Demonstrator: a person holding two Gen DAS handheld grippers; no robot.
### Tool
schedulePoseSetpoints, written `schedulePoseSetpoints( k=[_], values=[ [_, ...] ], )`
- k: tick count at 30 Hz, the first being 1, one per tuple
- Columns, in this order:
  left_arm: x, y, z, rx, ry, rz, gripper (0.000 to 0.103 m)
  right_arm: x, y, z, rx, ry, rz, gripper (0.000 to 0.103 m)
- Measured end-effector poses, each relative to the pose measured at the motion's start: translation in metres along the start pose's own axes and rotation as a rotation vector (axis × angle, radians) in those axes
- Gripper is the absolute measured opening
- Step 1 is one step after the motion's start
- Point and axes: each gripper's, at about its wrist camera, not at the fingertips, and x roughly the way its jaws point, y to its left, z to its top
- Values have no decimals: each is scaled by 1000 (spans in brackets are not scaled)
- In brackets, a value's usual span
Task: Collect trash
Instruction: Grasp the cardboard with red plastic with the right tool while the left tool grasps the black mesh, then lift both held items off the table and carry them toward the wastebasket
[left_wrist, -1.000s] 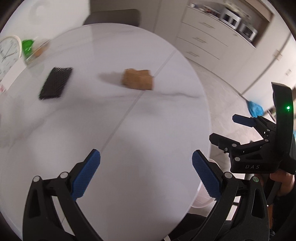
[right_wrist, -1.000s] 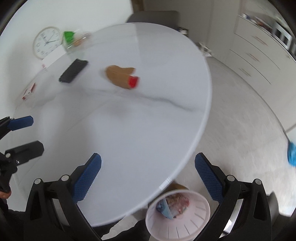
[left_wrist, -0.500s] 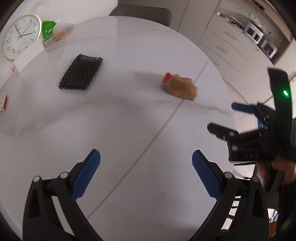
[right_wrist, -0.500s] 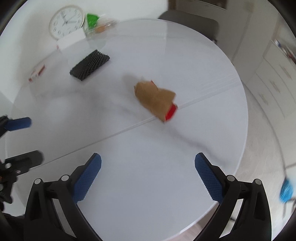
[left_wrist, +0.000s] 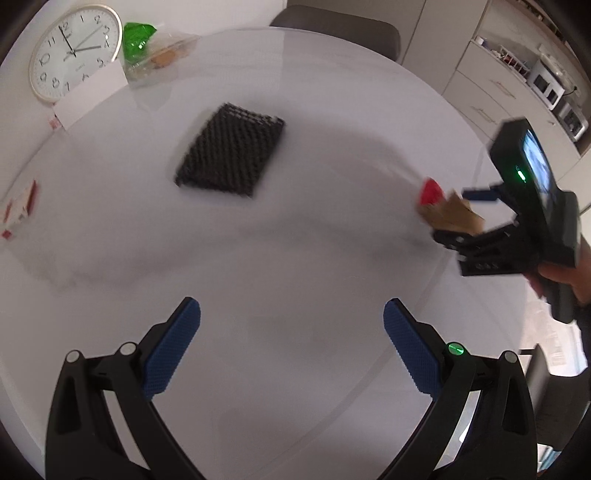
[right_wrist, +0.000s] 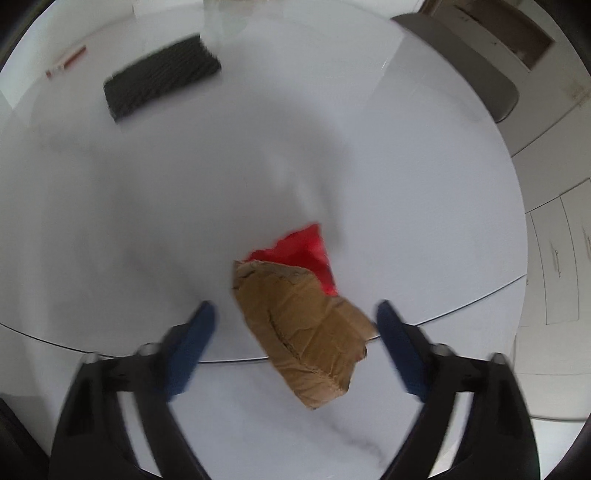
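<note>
Spreading wide under both tools, the round white surface (left_wrist: 295, 229) carries everything. Beyond the left gripper (left_wrist: 291, 347), whose fingers stand wide apart with nothing between them, lies a black mesh mat (left_wrist: 231, 155); farther off sit a wall clock (left_wrist: 75, 51) and a clear bag with green in it (left_wrist: 147, 51), and a small red-and-white packet (left_wrist: 18, 210) lies far off to the left of those fingers.

Between the fingers of the right gripper (right_wrist: 295, 343) lies the crumpled brown paper bag (right_wrist: 303, 332), with a scrap of red wrapper (right_wrist: 303, 251) poking out of its far end. Those fingers have just been closing; blur hides the edges, but a gap shows on the left side, so the bag does not yet look pinched.

Judging by its creases, the bag is light, soft and easily crushed, not slippery, and it would fold rather than resist. Squeezing across its thick middle, where the paper is bunched, looks safest; a pinch at a loose corner might tear it or let the red scrap drop out.
</note>
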Motion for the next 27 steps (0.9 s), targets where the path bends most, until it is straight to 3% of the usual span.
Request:
schedulePoseSetpoints(
  k=[1,6,9,14,22,24,26,27],
  values=[
    [3,5,6,1,-6,7,95,1,-4,-2,14,9,26,59],
    [24,33,41,17,-20,27,95,-1,-16,-7,93,5,80,48],
    [41,46,62,40,-27,21,95,-8,-22,-11,177,-13,137,48],
    [70,69,99,26,-25,-57,95,-33,-22,-28,280,-54,197,48],
    [118,92,148,-7,19,-70,95,-74,-5,-60,383,-101,244,49],
    [128,96,152,-6,35,-46,90,-80,-3,-63,401,-106,245,49],
    [137,98,154,-6,56,-25,78,-84,1,-68,417,-109,248,49],
    [139,99,154,-9,59,-28,77,-83,0,-70,424,-111,248,49]
  ],
)
